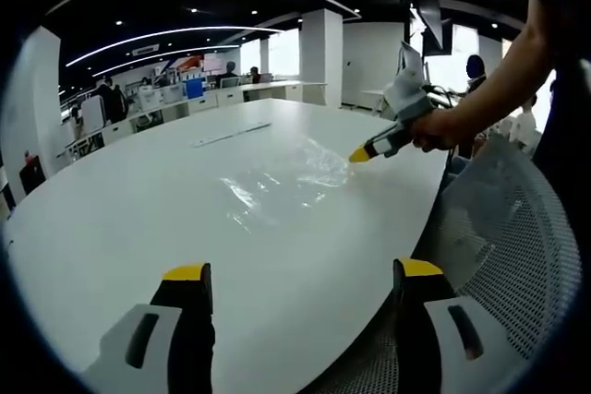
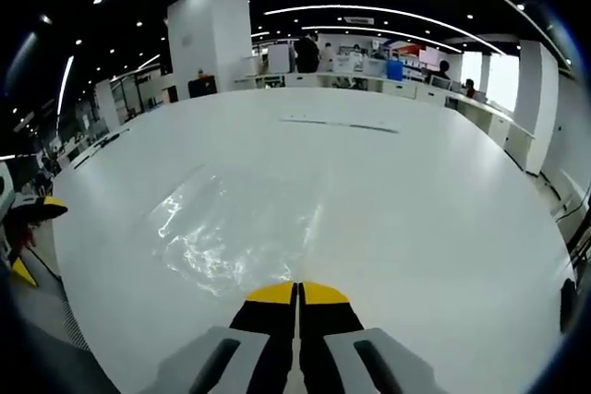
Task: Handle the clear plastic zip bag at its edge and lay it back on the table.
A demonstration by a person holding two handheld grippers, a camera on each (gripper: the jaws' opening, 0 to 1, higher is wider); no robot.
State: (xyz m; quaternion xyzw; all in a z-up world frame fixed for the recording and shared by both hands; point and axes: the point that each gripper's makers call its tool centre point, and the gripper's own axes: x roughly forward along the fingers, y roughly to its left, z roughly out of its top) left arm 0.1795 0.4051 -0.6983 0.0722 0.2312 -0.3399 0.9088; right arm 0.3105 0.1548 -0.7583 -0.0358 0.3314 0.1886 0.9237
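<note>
While the clear, crinkled plastic zip bag (image 1: pixel 282 177) lies flat on the broad white desk (image 1: pixel 138 228), we see our right gripper (image 1: pixel 360 154), yellow-tipped, reaching its near edge in the left gripper view. In the right gripper view, the right gripper (image 2: pixel 297 294) has its jaws pressed together at the bag's (image 2: pixel 235 232) edge; whether plastic is pinched between them, we cannot tell. Our left gripper (image 1: pixel 300 274) hangs over the desk with its jaws wide apart, holding nothing, beside a grey mesh chair back (image 1: pixel 508 228).
</note>
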